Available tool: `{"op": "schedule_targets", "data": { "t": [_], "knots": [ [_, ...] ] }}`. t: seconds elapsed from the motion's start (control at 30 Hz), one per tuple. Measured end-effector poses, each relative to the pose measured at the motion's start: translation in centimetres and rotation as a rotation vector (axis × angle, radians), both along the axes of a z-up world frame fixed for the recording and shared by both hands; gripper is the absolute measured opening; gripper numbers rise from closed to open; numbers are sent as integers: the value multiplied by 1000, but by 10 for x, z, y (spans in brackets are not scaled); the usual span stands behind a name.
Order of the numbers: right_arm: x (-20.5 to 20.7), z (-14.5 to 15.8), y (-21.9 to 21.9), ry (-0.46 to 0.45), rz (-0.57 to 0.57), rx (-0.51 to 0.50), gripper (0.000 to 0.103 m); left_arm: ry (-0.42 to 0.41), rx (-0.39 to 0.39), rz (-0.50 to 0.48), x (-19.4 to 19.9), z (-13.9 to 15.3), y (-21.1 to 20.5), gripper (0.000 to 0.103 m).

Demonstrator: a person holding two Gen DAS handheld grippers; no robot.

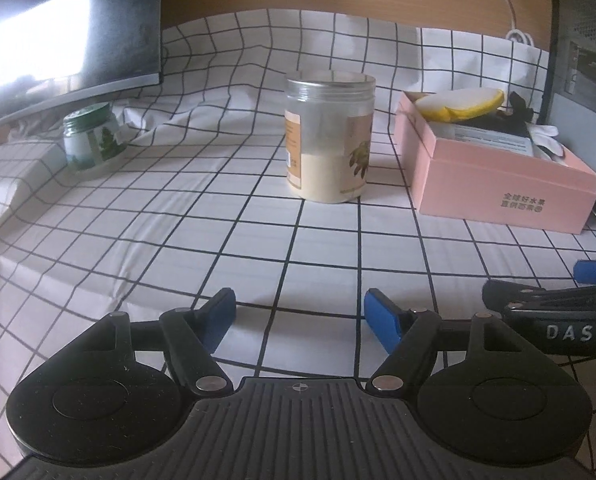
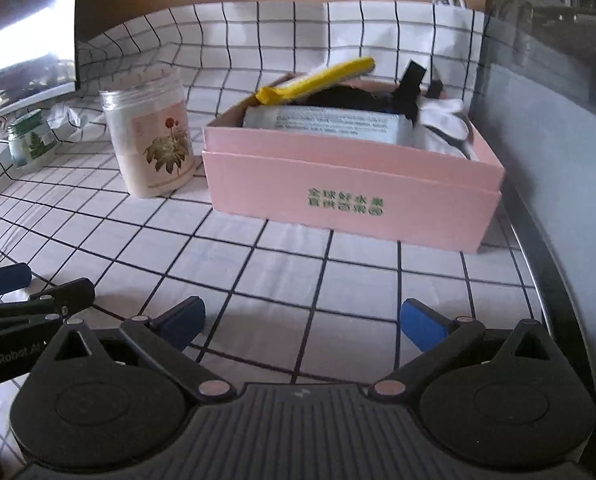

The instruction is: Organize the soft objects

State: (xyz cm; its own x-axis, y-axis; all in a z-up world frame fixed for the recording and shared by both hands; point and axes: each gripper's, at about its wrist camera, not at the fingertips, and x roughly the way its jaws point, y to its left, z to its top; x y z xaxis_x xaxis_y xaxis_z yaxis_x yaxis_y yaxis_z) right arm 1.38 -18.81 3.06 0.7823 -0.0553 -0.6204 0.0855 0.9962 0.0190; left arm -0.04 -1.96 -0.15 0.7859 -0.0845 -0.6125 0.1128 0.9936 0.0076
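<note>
Two grippers hover low over the checked tablecloth (image 1: 298, 240), left gripper (image 1: 300, 320) and right gripper (image 2: 302, 320) both spread wide, nothing between them. "DAS" and "GenRobot" show on their arms. Ahead sits the pink box (image 2: 350, 192), green print unreadable, soft items heaped inside, partly hidden.
</note>
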Motion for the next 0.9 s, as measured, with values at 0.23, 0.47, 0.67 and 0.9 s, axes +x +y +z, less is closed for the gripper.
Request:
{"op": "schedule_targets", "data": {
  "t": [0.23, 0.47, 0.67, 0.9],
  "knots": [
    [1, 0, 1, -2, 2, 4, 103, 0, -1, -11, 2, 0, 1, 77],
    [1, 0, 1, -2, 3, 4, 103, 0, -1, -15, 2, 0, 1, 77],
    [1, 0, 1, -2, 3, 4, 103, 0, -1, -15, 2, 0, 1, 77],
    [1, 0, 1, -2, 3, 4, 103, 0, -1, -16, 2, 0, 1, 77]
  ]
}}
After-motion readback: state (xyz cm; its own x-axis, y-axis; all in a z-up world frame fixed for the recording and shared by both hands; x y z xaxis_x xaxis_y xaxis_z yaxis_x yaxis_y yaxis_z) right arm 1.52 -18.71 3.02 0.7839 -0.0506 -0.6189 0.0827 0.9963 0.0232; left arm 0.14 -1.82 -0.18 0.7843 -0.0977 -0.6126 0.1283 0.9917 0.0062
